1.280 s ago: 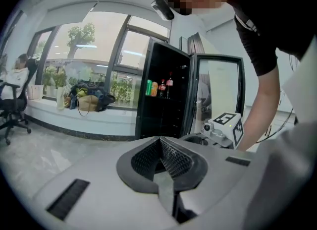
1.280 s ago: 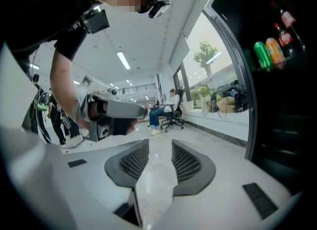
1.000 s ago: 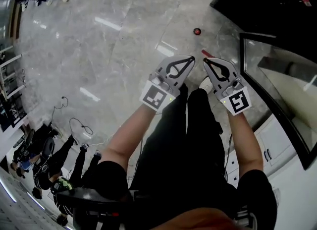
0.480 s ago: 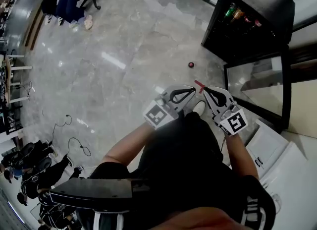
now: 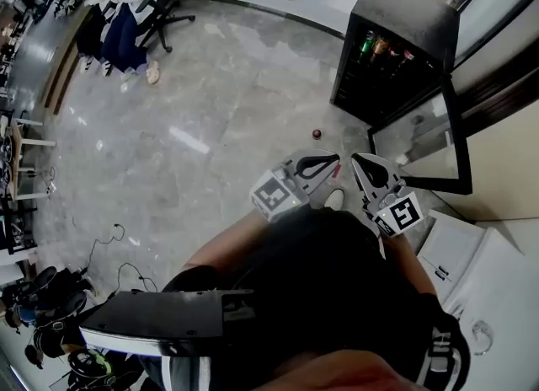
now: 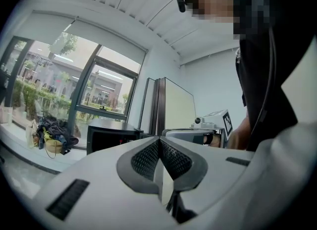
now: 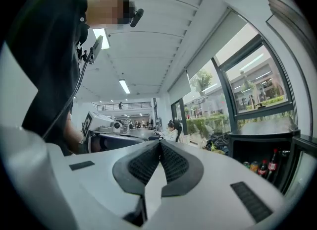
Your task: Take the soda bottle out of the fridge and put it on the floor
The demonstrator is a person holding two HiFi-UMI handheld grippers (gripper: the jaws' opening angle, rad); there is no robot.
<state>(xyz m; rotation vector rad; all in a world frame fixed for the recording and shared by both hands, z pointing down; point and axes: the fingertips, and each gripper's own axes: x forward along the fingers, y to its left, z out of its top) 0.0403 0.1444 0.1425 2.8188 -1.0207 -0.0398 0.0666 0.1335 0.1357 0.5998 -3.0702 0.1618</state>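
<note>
1. My left gripper [image 6: 159,142] has its jaws pressed together, with nothing between them.
2. My right gripper [image 7: 160,143], just beside it, is likewise closed and empty.
3. Ahead, the fridge [image 5: 394,31] has its glass door [image 5: 417,141] open.
4. The soda bottle [image 7: 273,162] stands inside the fridge beside cans [image 7: 253,166], long axis vertical, cap up.

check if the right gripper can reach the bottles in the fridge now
Probably not yet: the right gripper is shut and well short of the fridge. Its door stands open, though, so nothing seems to block the bottles.
</note>
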